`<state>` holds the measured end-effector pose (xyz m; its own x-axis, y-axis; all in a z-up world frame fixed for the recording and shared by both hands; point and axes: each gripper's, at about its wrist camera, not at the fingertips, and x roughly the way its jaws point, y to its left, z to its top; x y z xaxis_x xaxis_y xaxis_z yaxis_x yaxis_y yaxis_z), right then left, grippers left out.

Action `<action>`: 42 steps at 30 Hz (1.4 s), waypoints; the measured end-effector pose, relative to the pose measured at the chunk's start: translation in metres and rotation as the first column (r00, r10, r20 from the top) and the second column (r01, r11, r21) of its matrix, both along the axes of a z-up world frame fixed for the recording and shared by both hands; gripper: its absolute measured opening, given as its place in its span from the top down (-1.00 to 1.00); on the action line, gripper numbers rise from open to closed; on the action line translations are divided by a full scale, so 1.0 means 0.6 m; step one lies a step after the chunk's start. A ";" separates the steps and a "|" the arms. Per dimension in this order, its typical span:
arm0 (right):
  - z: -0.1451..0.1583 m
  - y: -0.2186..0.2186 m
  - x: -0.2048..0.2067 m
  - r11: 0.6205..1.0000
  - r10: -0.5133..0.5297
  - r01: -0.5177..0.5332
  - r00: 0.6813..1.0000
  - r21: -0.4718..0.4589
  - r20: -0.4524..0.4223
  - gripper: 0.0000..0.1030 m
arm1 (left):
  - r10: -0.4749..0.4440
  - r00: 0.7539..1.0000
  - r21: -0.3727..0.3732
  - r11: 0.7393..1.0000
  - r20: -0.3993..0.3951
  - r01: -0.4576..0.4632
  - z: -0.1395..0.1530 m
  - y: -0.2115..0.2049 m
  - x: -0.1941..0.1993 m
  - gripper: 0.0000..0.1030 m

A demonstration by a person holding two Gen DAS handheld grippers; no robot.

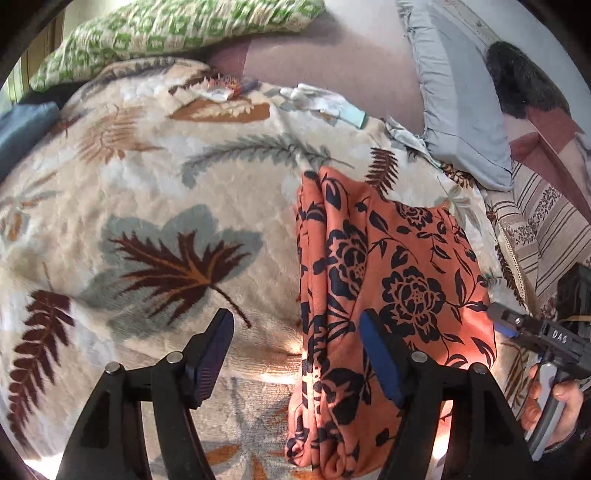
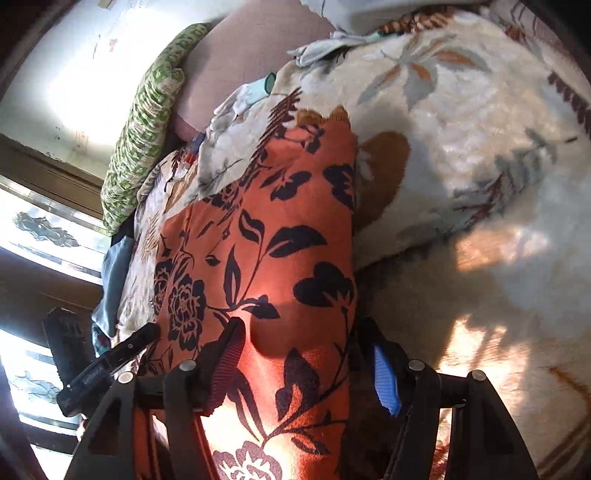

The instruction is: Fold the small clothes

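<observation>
An orange garment with a dark floral print (image 1: 388, 280) lies folded in a long strip on a cream leaf-patterned blanket (image 1: 155, 206). My left gripper (image 1: 297, 325) hovers open above the garment's left edge, one finger over the blanket, the other over the cloth. My right gripper shows in the left wrist view (image 1: 502, 321) at the garment's right edge. In the right wrist view the garment (image 2: 280, 251) runs between the open jaws of my right gripper (image 2: 303, 332); the fingers straddle the cloth without pinching it. The left gripper (image 2: 140, 338) shows at the left.
A green-patterned pillow (image 1: 173, 33) lies at the back, a grey-blue pillow (image 1: 461, 110) and a striped cushion (image 1: 554, 221) at the right. Small pale cloths (image 1: 321, 99) lie at the blanket's far edge. A window (image 2: 40, 229) is at the left.
</observation>
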<state>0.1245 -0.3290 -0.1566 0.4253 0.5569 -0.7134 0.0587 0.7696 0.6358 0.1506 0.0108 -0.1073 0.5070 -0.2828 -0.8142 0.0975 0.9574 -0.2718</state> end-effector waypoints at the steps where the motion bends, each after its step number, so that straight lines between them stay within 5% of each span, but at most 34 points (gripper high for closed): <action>1: 0.021 -0.001 -0.006 0.999 -0.006 0.008 0.999 -0.032 0.034 -0.30 | -0.005 1.000 0.019 1.000 0.029 0.004 0.015 0.000 -0.014 -0.38; 7: 0.132 0.024 -0.065 0.989 0.041 -0.072 0.973 0.131 0.225 -0.48 | -0.068 0.996 0.082 0.995 0.050 0.064 0.019 -0.027 -0.059 -0.49; 9: 0.116 0.048 -0.069 0.984 0.069 -0.099 0.978 0.146 0.197 -0.48 | -0.070 0.997 0.151 0.986 -0.015 0.072 -0.019 -0.043 -0.059 -0.49; 11: 0.057 0.070 -0.062 0.987 0.093 -0.102 0.993 0.125 0.071 -0.48 | -0.071 0.992 0.182 0.979 -0.105 0.089 -0.059 -0.054 -0.053 -0.49; 13: 0.005 0.074 -0.059 0.984 0.096 -0.092 0.995 0.151 -0.019 -0.47 | -0.055 0.994 0.186 0.980 -0.090 0.071 -0.066 -0.054 -0.060 -0.49; 23: 0.113 0.082 -0.005 0.996 0.080 -0.085 0.990 0.041 0.116 -0.48 | -0.062 0.994 0.199 0.977 -0.087 0.078 -0.064 -0.053 -0.059 -0.49; 27: 0.053 0.086 0.052 0.997 0.076 -0.075 0.996 -0.007 0.037 -0.50 | -0.064 0.994 0.201 0.976 -0.087 0.081 -0.066 -0.054 -0.055 -0.50; 29: 0.022 0.078 0.061 0.998 0.042 -0.043 0.999 0.050 0.010 -0.50 | -0.068 0.994 0.214 0.973 -0.083 0.085 -0.064 -0.057 -0.056 -0.50; 37: 0.089 0.073 -0.010 0.998 0.043 -0.047 0.995 0.045 0.092 -0.50 | -0.056 0.996 0.205 0.976 -0.063 0.068 -0.043 -0.055 -0.067 -0.51; 42: 0.087 0.086 -0.074 0.994 0.065 -0.073 0.993 0.077 0.098 -0.50 | -0.031 0.999 0.170 0.985 -0.034 0.037 -0.021 -0.042 -0.085 -0.51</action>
